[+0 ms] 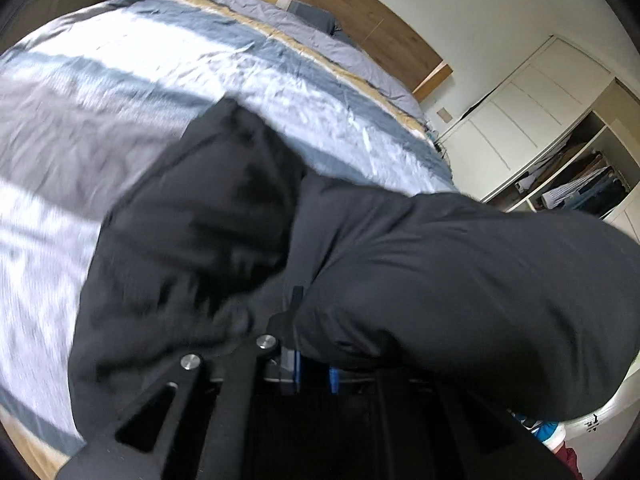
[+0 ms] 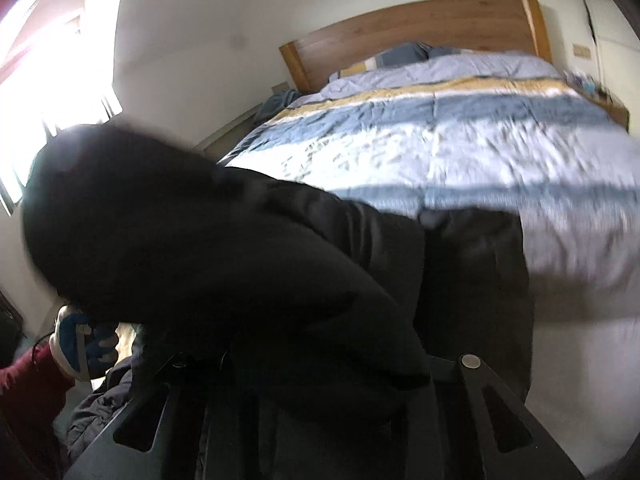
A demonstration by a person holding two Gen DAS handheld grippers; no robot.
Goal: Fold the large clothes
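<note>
A black garment (image 1: 360, 264) is draping over both hand-held grippers at the foot edge of the striped bed (image 1: 160, 92); their fingers are hidden, so the grip cannot be told. No writing is legible.

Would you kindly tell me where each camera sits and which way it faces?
Left wrist: on the left gripper, facing across the striped bed toward the headboard and wardrobe; fingers buried in the black garment.
Right wrist: on the right gripper, facing up the bed toward the headboard; a gloved hand shows lower left.
Shared: bed, headboard, garment.
</note>
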